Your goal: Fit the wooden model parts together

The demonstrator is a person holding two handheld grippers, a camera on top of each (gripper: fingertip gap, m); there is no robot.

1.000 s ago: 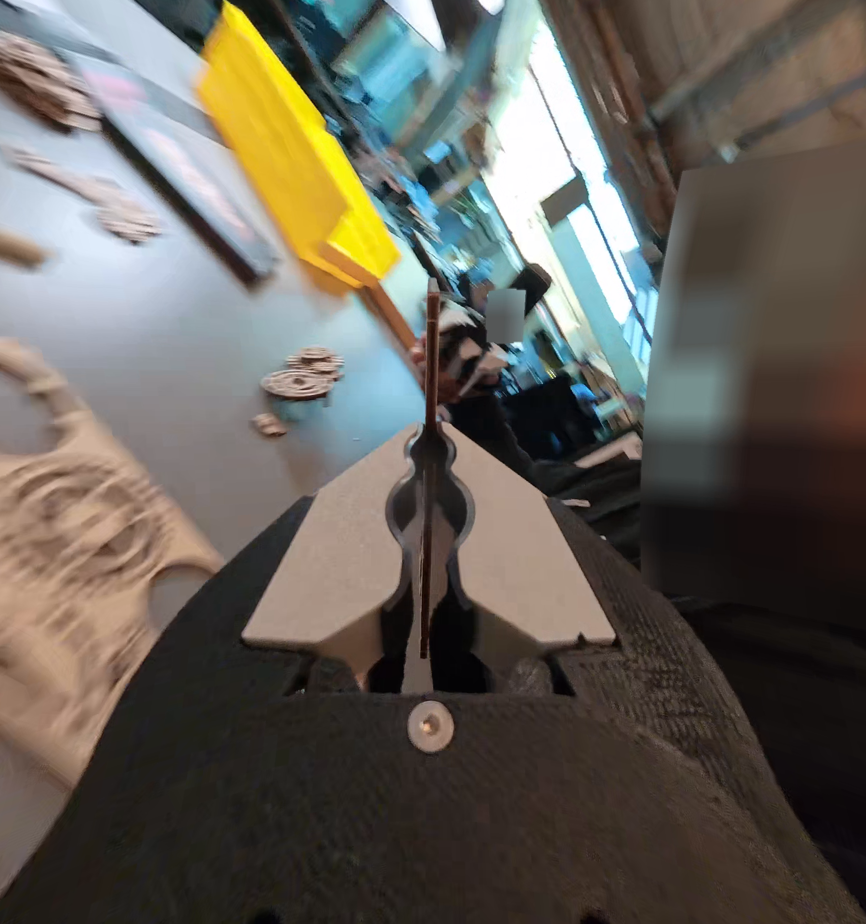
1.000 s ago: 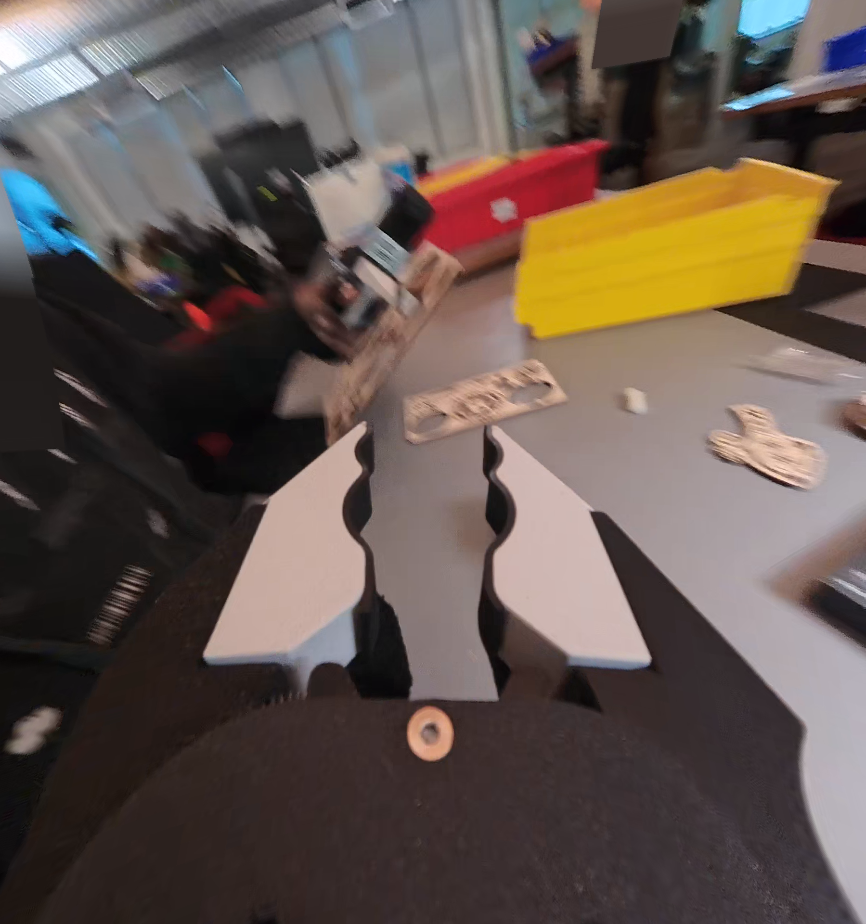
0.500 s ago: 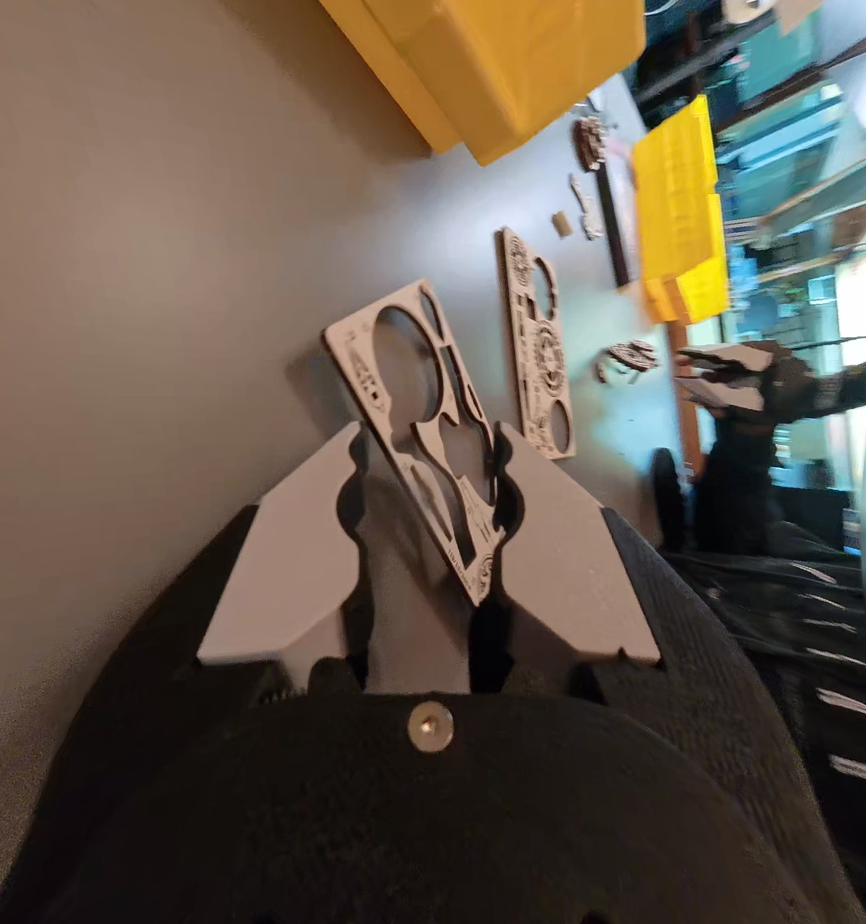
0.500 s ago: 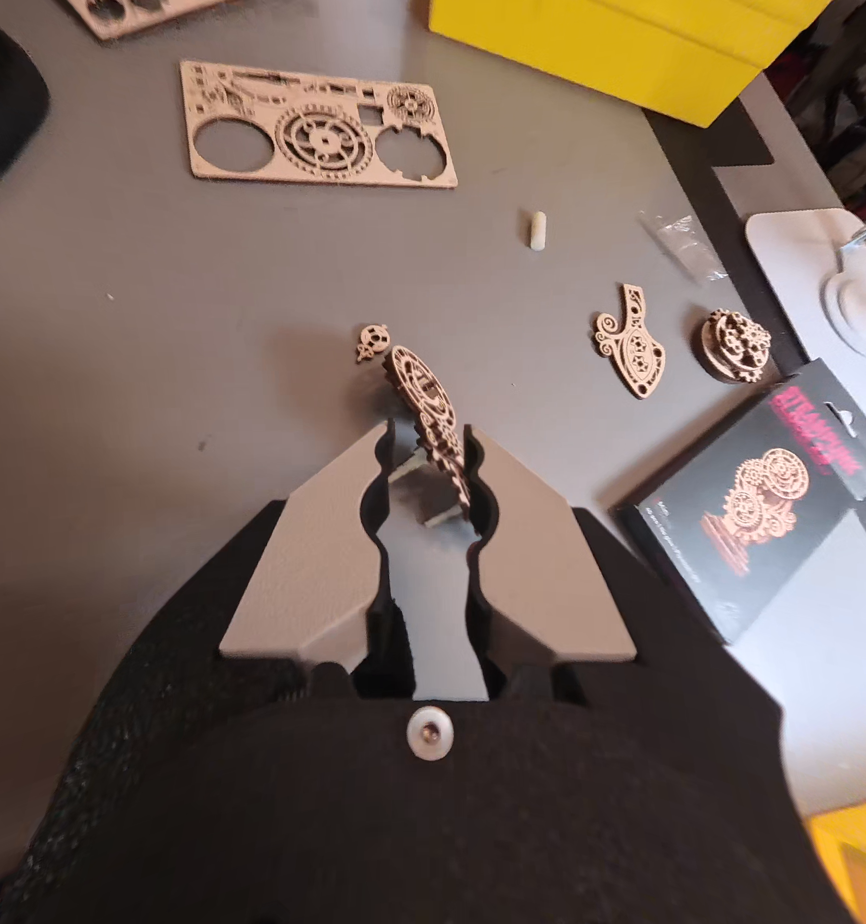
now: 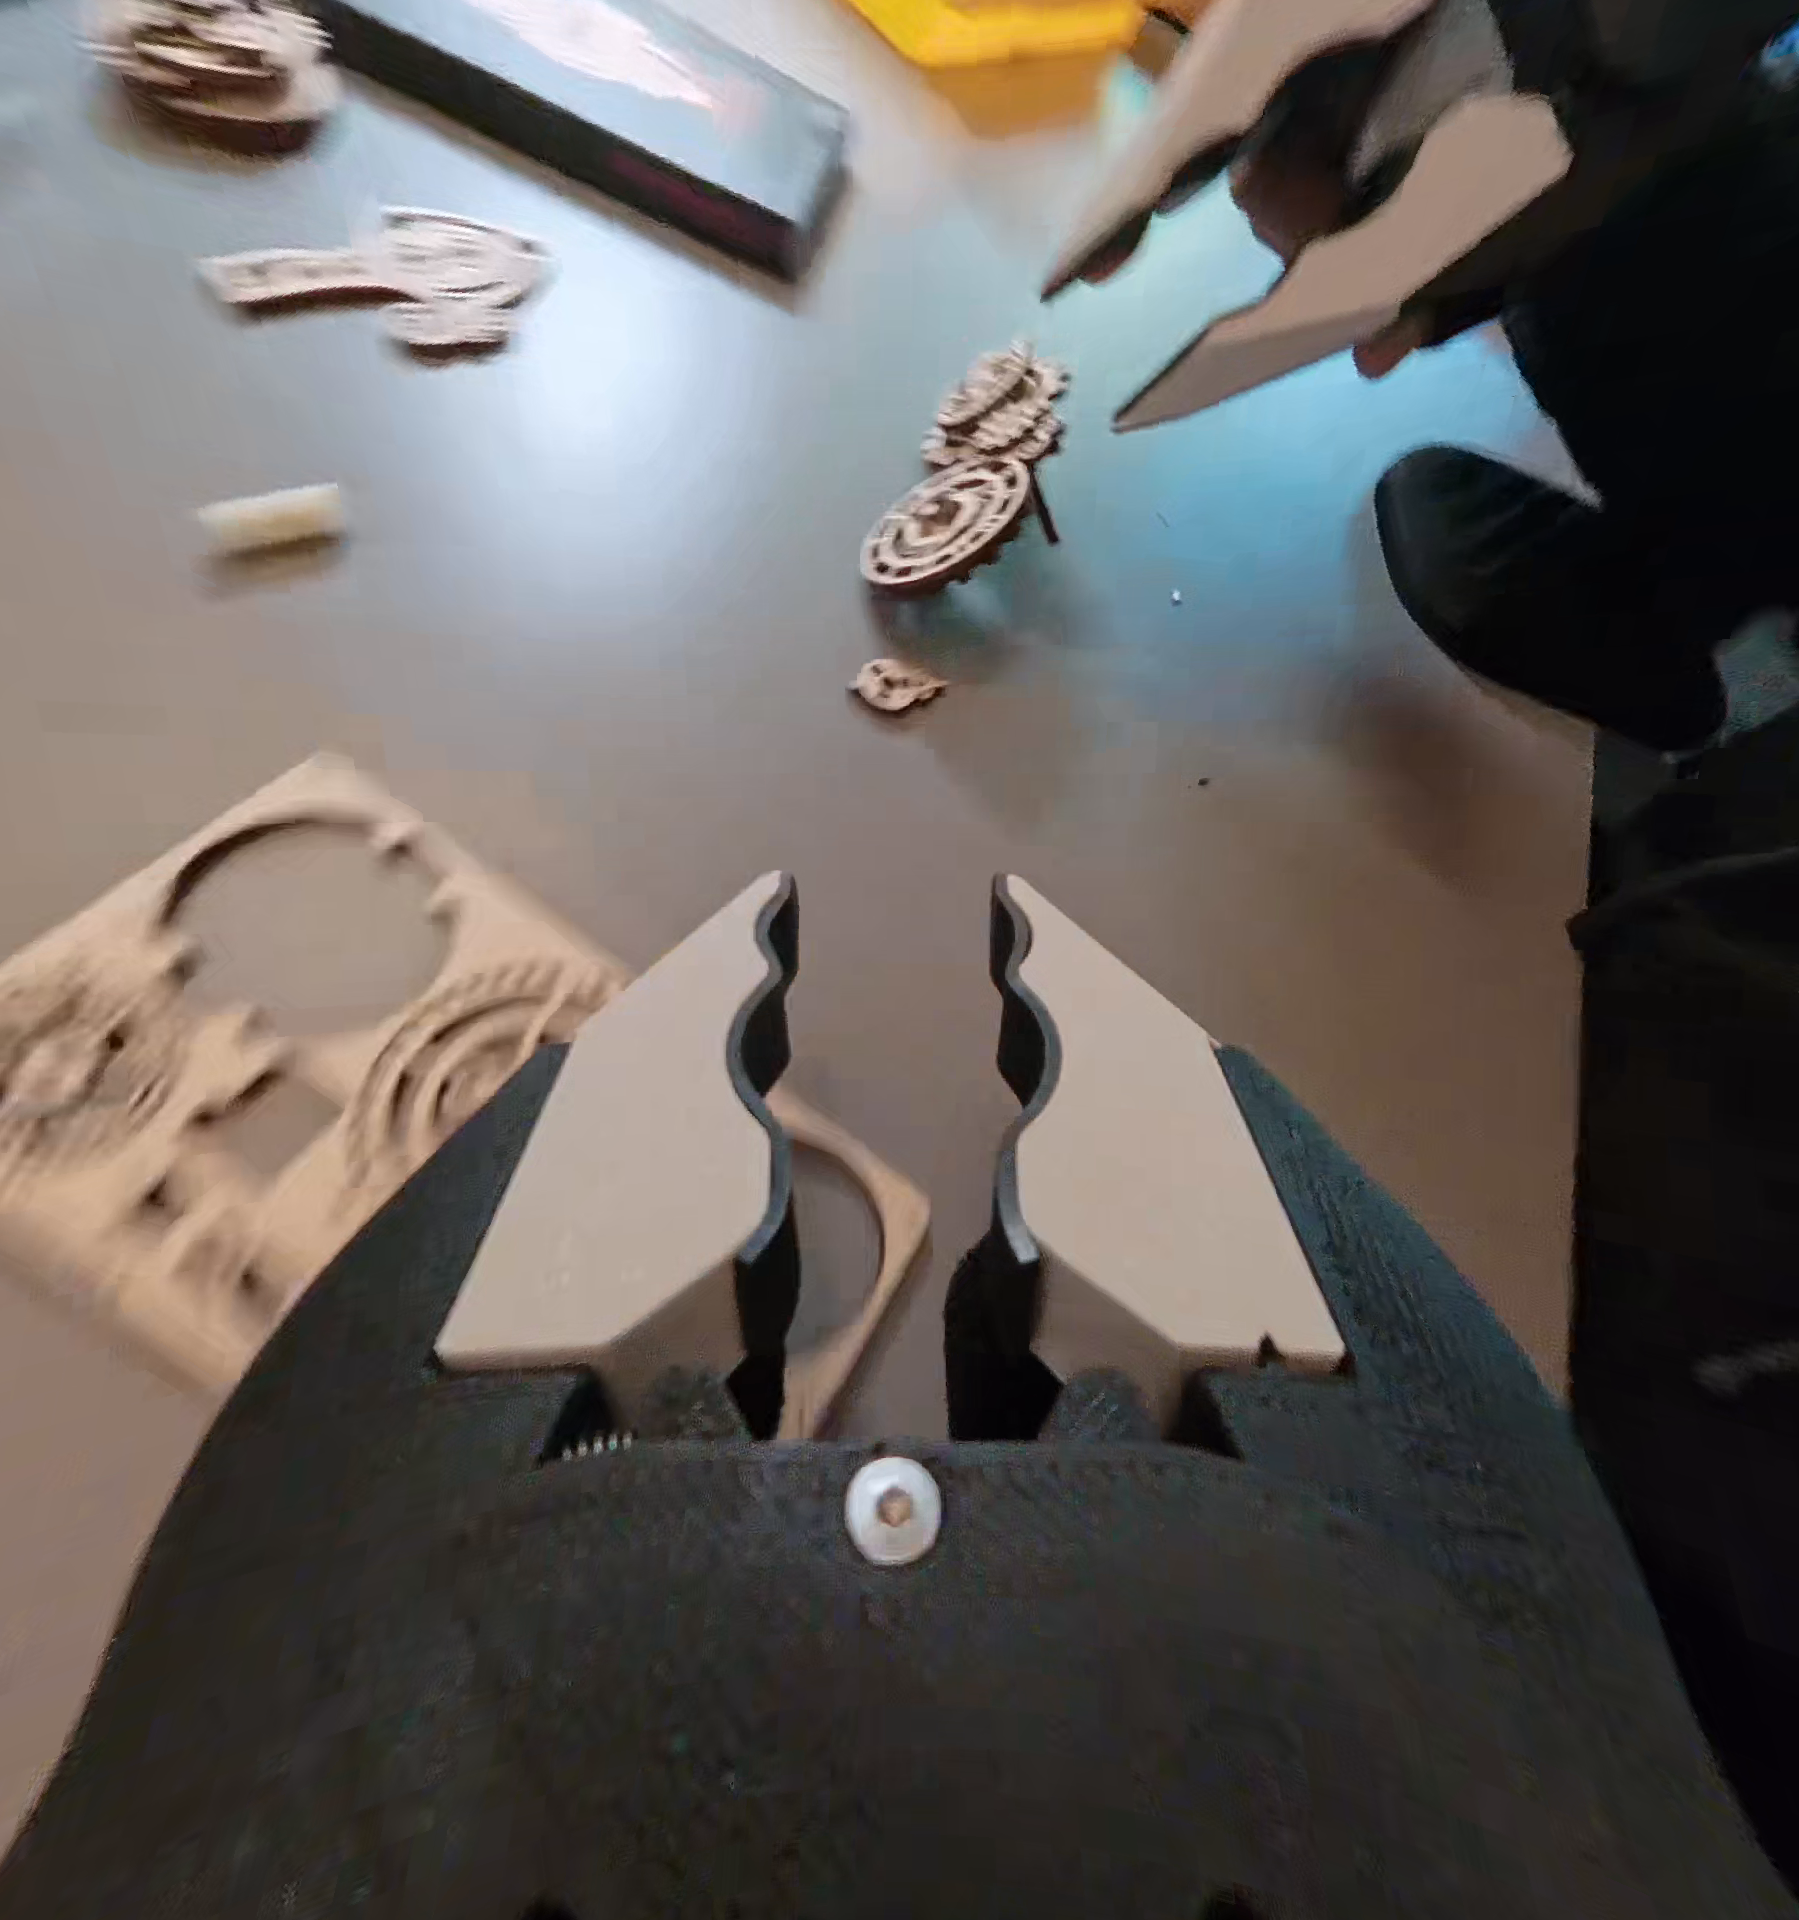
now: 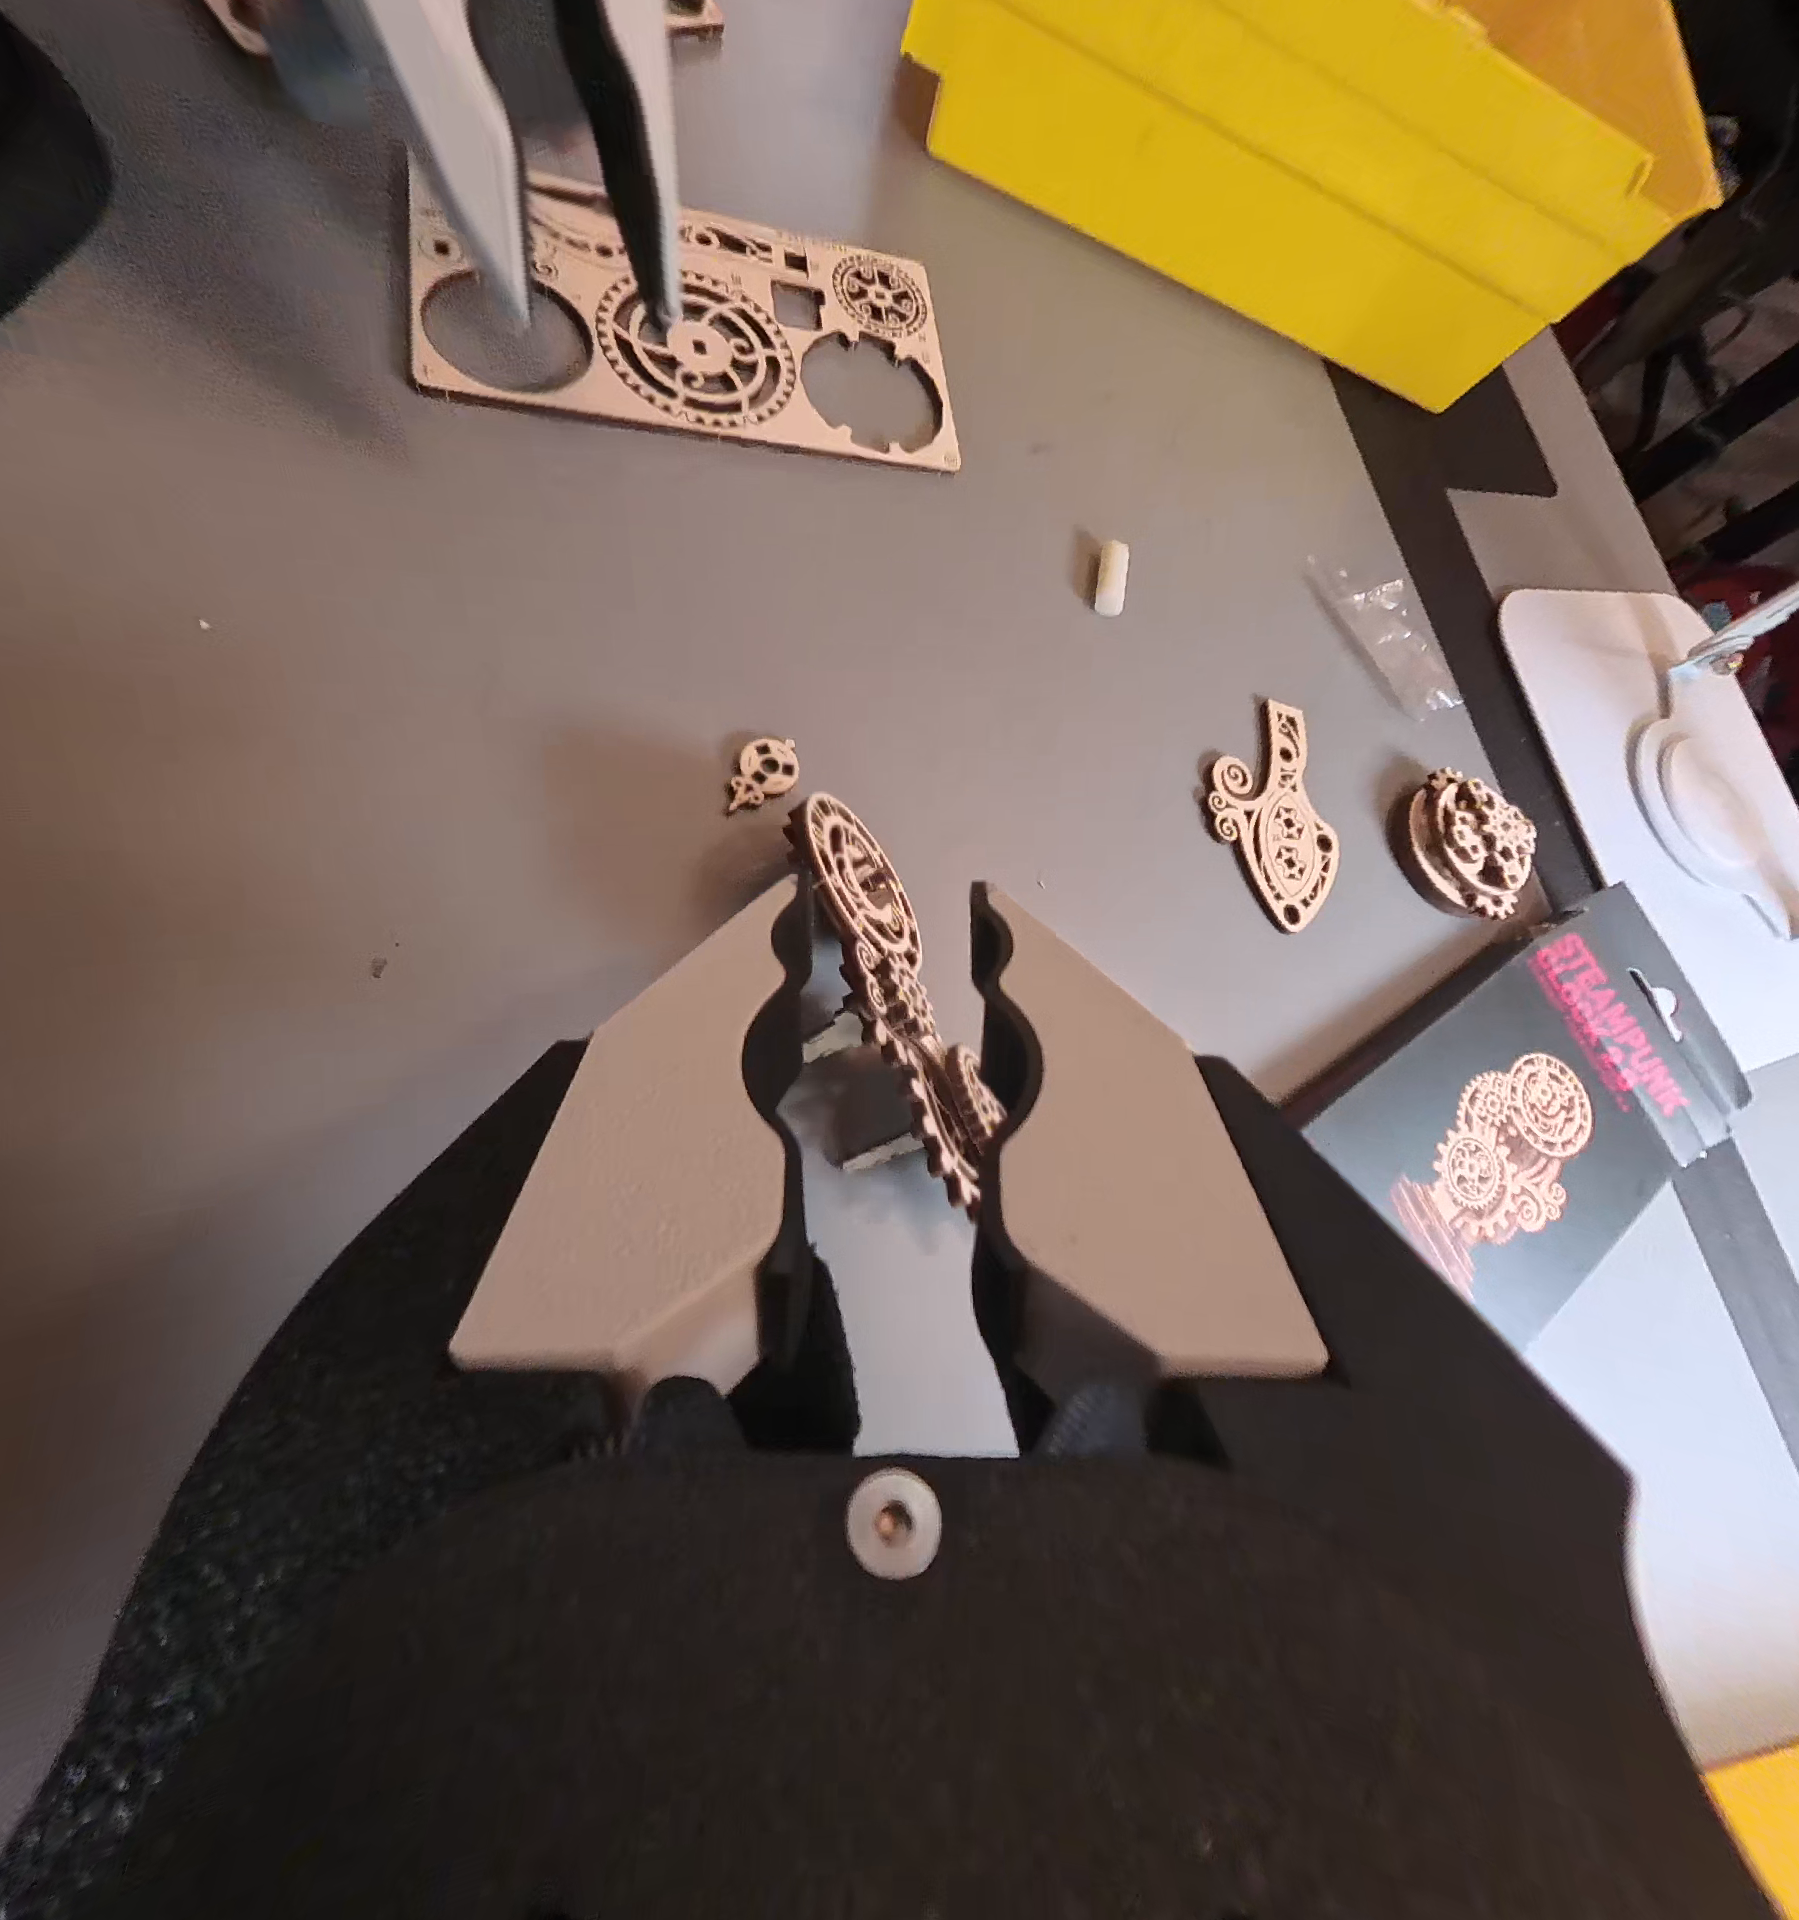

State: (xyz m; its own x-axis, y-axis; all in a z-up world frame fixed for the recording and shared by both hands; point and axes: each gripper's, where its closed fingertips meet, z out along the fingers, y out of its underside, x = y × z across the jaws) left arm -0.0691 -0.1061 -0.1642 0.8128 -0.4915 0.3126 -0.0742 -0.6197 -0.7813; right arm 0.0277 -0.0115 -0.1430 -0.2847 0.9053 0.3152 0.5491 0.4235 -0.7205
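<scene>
A wooden gear assembly [image 6: 874, 977] stands tilted on the grey table [image 6: 459, 675], between the fingers of my right gripper [image 6: 887, 888]. The right gripper is open and hovers over the assembly, leaning near its right finger. The left wrist view shows the assembly [image 5: 962, 499] below the open right gripper [image 5: 1082, 358]. My left gripper [image 5: 893, 894] is open and empty, above a laser-cut wooden sheet [image 5: 199, 1091]. From the right wrist view the left gripper [image 6: 583, 312] hangs over that sheet [image 6: 770, 374]. A small ornament piece [image 6: 760, 774] lies beside the assembly.
A curved wooden piece [image 6: 1274, 821], a gear cluster [image 6: 1466, 842], a white peg [image 6: 1111, 577] and a clear plastic bag [image 6: 1383, 644] lie to the right. A black package [image 6: 1529, 1122] and a yellow bin [image 6: 1290, 177] border the work area. About 15 cm separates my left fingertips from my right. It is some 8 cm from my right tips to the small ornament piece [image 6: 760, 774]. Seen from the left wrist view [image 5: 907, 681] as well.
My left gripper, shut on a thin wooden sheet a second ago, has opened and no longer holds it. It has swung over the other sheet. My right gripper has come closer over the gear assembly.
</scene>
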